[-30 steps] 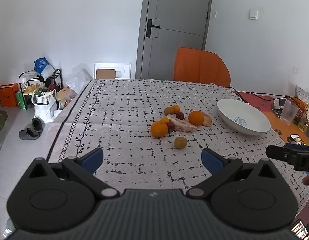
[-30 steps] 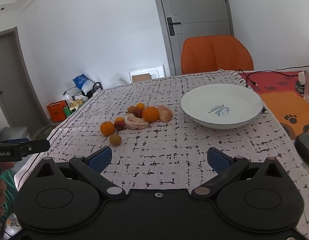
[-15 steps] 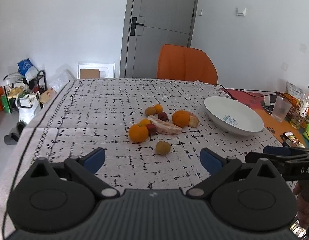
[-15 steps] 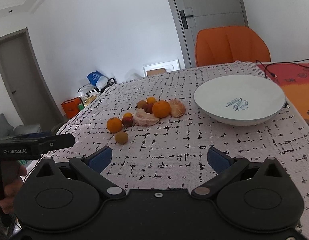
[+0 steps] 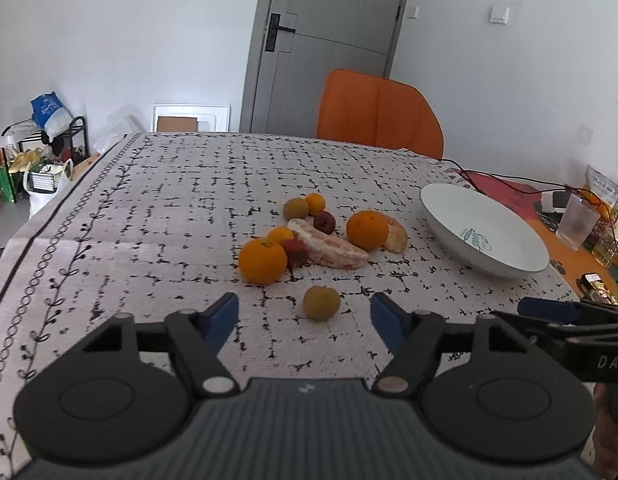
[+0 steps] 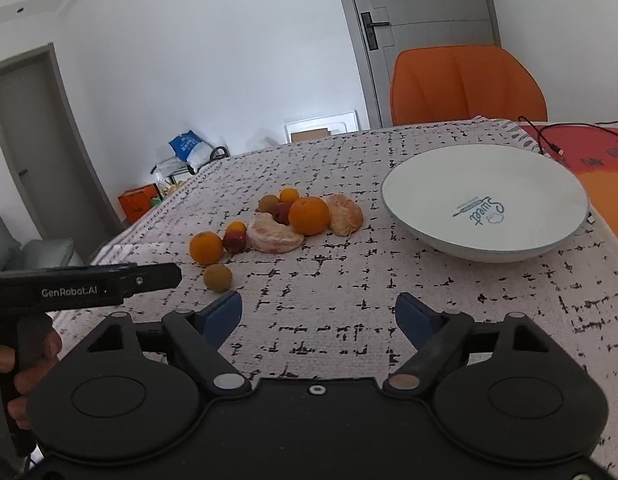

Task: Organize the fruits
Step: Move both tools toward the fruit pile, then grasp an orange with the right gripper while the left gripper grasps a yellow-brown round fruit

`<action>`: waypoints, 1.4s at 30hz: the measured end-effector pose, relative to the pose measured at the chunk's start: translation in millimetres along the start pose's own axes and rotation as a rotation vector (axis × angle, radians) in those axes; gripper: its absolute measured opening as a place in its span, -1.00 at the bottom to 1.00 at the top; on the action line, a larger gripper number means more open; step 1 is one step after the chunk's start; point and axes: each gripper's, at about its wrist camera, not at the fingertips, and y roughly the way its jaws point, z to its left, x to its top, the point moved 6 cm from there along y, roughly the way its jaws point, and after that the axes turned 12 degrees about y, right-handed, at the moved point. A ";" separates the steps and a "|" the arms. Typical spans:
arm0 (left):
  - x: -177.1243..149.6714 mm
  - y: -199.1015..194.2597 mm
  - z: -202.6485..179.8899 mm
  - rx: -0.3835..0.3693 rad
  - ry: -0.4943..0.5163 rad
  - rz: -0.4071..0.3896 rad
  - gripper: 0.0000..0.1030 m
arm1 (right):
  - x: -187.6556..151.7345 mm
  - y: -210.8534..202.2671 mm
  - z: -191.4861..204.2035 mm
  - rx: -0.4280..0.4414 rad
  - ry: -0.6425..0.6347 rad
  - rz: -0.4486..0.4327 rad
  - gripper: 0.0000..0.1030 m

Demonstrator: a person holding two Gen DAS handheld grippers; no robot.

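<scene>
Fruits lie in a loose cluster on the table (image 5: 149, 216), which wears a white cloth with black dashes. Nearest, a small brownish-green fruit (image 5: 321, 303) sits apart from the rest, just ahead of the left claw (image 5: 304, 316), whose blue-tipped fingers stand wide apart with nothing between them. The right claw (image 6: 319, 314) is likewise spread and holds nothing, over bare cloth. Beyond the lone fruit come an orange (image 5: 263, 261), a red fruit (image 5: 295, 253) touching it, and a peeled segment (image 5: 329, 249). Further on, a second orange (image 5: 367, 229) rests against a peeled half (image 6: 345, 214). To the right stands a white bowl (image 6: 429, 184). An orange chair (image 5: 379, 114) stands behind the table.
</scene>
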 end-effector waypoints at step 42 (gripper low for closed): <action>31.4 30.0 39.2 0.010 -0.045 -0.057 -0.52 | 38.3 91.0 21.0 0.008 -0.038 0.030 0.06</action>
